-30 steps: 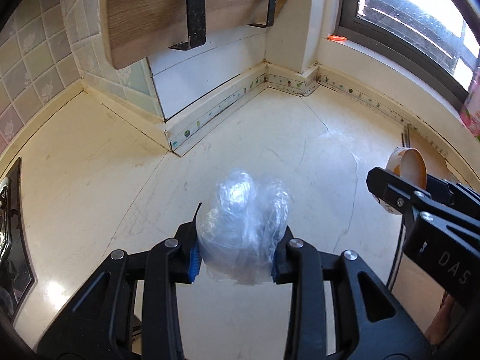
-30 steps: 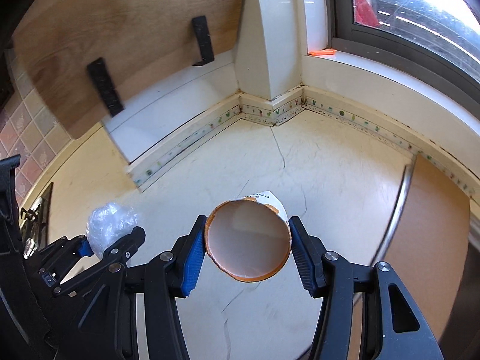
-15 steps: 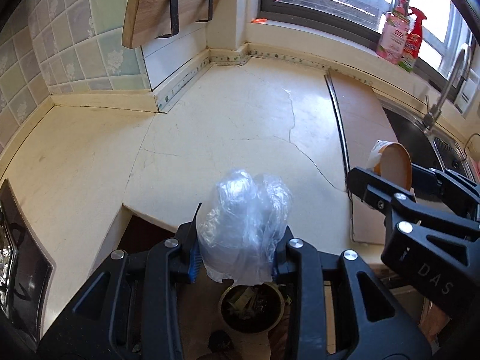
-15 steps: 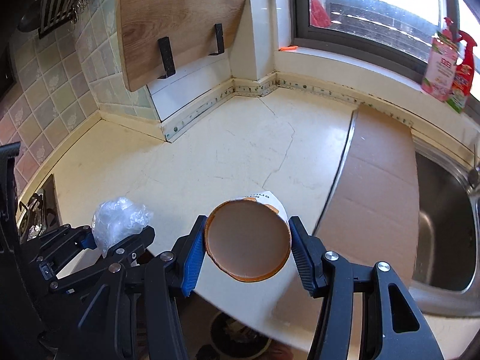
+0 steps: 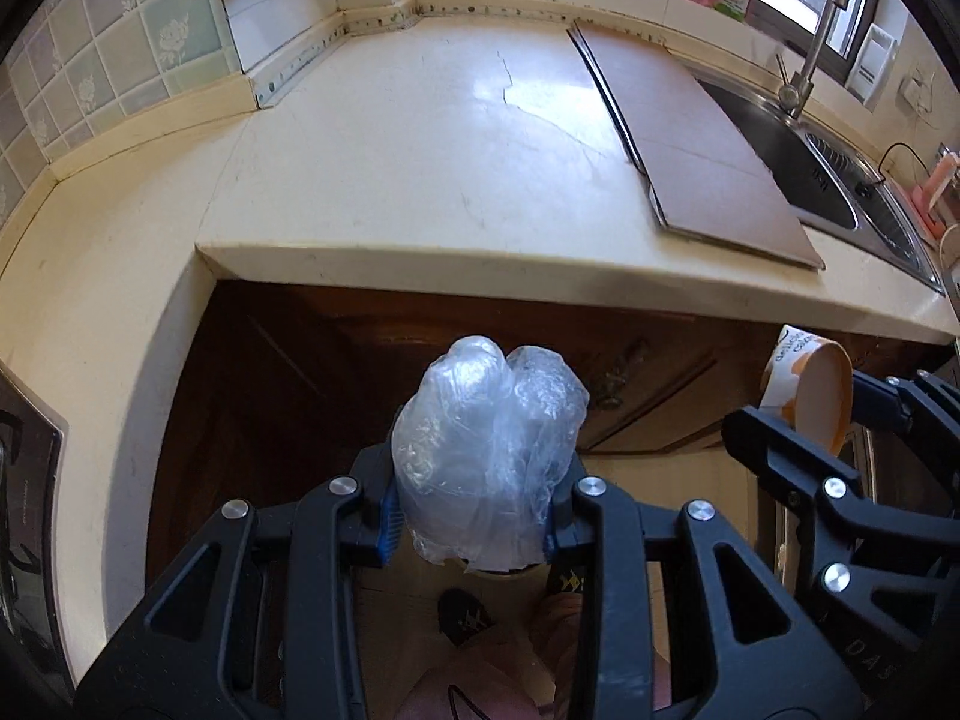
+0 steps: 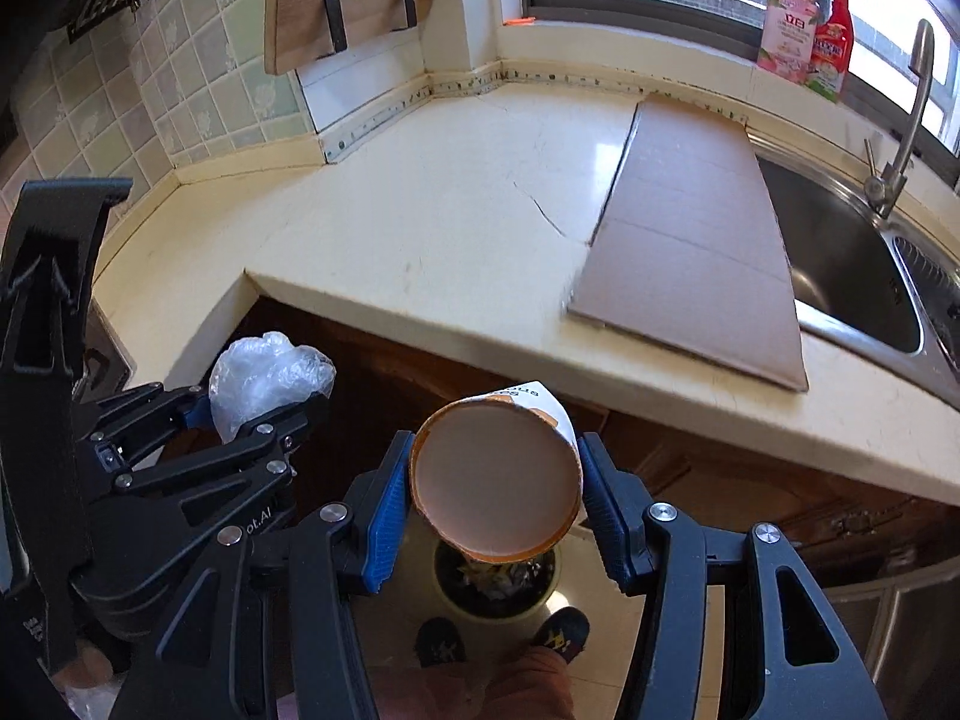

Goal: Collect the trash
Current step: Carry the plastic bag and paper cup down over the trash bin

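My left claw is clamped on a crumpled clear plastic bag, held out past the near edge of the desk. My right claw grips a paper cup on its side, base toward me, directly above the bin on the floor. Both claws point downward, side by side.

Trash bin at lower centre mostly hidden behind the paper cup, its contents too small to identify, cup's print too small to read, stovetop cut off at left edge, sink cropped at right edge.
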The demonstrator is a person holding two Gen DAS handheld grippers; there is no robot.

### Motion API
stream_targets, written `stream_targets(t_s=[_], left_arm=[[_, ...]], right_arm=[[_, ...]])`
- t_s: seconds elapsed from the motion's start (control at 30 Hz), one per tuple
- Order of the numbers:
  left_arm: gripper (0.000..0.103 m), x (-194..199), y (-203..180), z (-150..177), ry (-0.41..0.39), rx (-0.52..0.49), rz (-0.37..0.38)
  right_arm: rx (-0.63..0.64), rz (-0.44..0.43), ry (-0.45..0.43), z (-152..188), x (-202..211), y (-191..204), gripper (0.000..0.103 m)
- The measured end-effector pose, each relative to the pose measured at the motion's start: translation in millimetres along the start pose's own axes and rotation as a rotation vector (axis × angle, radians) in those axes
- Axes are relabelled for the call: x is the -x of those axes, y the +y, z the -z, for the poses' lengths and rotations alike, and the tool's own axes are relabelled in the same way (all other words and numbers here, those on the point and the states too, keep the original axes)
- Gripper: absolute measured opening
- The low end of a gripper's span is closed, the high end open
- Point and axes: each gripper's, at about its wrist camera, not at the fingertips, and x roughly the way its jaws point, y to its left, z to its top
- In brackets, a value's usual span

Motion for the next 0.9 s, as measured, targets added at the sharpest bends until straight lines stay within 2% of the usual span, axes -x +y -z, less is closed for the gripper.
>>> stream_targets(t_s=[0.27, 0.43, 0.9], left_arm=[[0.030, -41, -17, 41, 0.088, -0.045, 0.031], [0.030, -77, -20, 61, 0.112, -0.058, 0.011], [0.030, -216, -13, 110, 0.246, -0.006, 0.016]], right_arm=[[-0.064, 0.000, 0.085, 65, -34, -18, 0.053], [-0.085, -0.001, 0.110, 95, -68, -32, 0.053], [-0.101, -0.032, 0.239, 154, -222, -51, 0.054]])
